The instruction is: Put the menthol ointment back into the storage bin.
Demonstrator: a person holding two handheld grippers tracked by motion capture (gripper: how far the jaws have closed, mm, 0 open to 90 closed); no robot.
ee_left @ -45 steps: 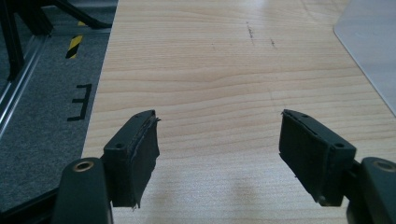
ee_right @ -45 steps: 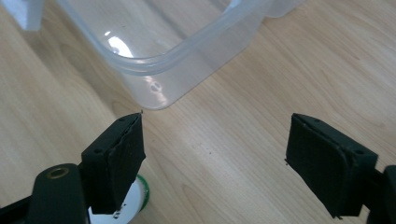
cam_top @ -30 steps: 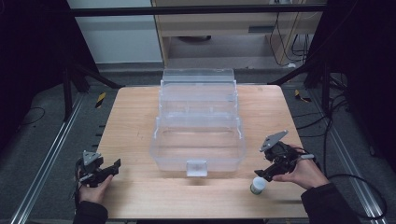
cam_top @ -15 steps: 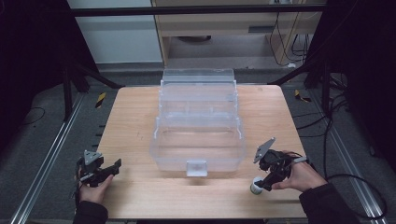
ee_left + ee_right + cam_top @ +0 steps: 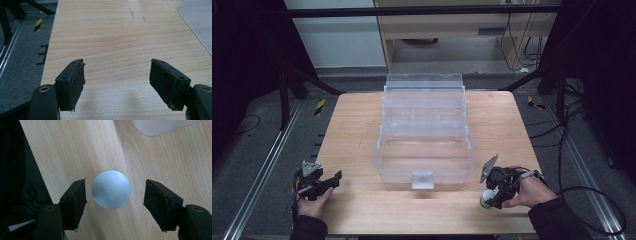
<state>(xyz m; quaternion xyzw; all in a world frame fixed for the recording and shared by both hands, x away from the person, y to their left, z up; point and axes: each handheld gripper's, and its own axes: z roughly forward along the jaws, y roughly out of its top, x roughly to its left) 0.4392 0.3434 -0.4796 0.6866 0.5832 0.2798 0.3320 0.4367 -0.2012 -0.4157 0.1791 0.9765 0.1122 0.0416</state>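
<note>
A small pale round-topped object stands on the wooden table near its front right edge, seen in the high view as a white cylinder. My right gripper hangs over it, open, with one jaw on each side and a gap to both. The same right gripper points down and to the left in the high view. My left gripper is open over bare wood at the front left corner, where the high view also shows the left gripper.
A large clear plastic tiered box stands open in the middle of the table, its latch facing the front edge. A corner of the clear box lies just beyond the round object. Dark floor and cables surround the table.
My right gripper has moved left and down over the round object, turning to point down at it. The left gripper has stayed put.
</note>
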